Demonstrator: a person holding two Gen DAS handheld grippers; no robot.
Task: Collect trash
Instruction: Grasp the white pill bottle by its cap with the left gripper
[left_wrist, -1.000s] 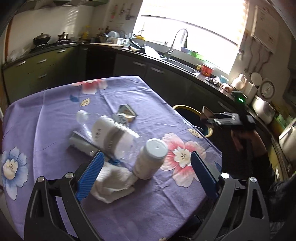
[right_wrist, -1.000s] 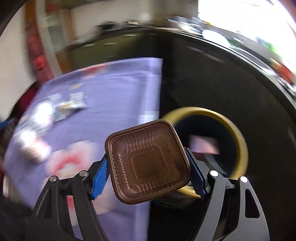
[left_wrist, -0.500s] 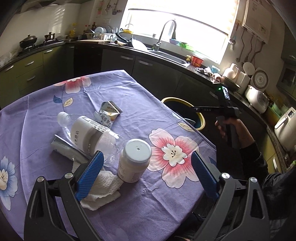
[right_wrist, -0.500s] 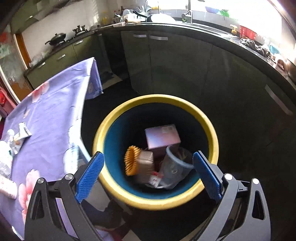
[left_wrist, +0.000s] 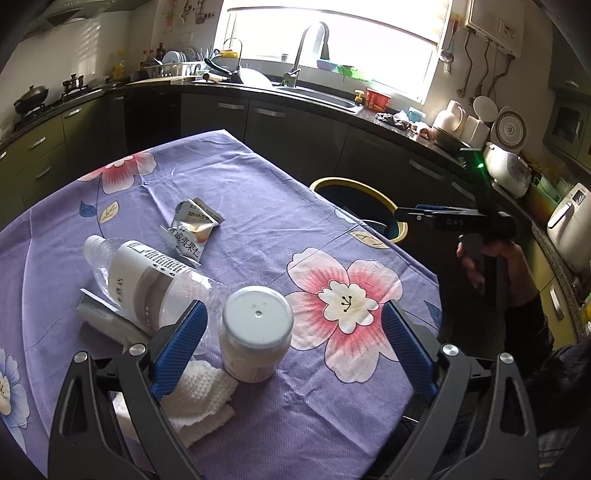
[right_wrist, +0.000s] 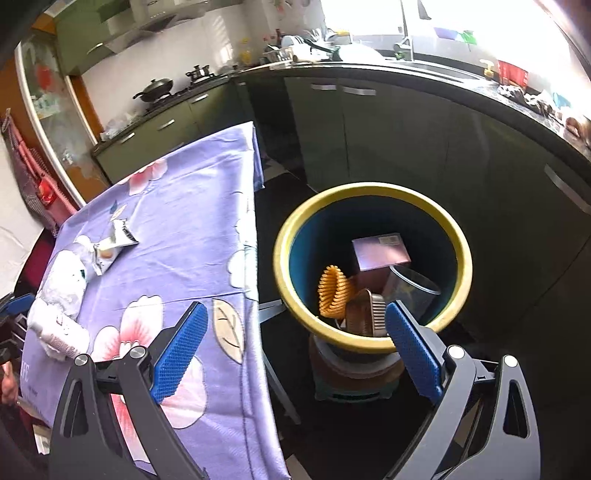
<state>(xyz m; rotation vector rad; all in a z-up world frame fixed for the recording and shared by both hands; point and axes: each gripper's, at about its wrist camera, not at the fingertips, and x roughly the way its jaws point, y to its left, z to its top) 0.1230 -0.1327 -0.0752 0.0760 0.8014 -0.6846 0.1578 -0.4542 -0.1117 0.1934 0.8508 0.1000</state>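
claws released, trash in bin and on worktop

right claw (right_wrist: 295, 343) hangs open and empty above the yellow-rimmed round bin (right_wrist: 369, 192), where a brown plastic tray (right_wrist: 364, 314) lies. left claw (left_wrist: 291, 347), open, frames a white-lidded jar (left_wrist: 256, 332) on the purple-clothed worktop (left_wrist: 258, 206).

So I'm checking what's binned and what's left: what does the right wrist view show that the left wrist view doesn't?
Only the right wrist view looks into the trash bin: a pink box, an orange ridged piece, a brown tray and a clear cup.

Only the left wrist view shows the white jar between the open left hand-held gripper fingers, plus the paper towel.

Both show the purple tablecloth, plastic bottle and snack wrapper.
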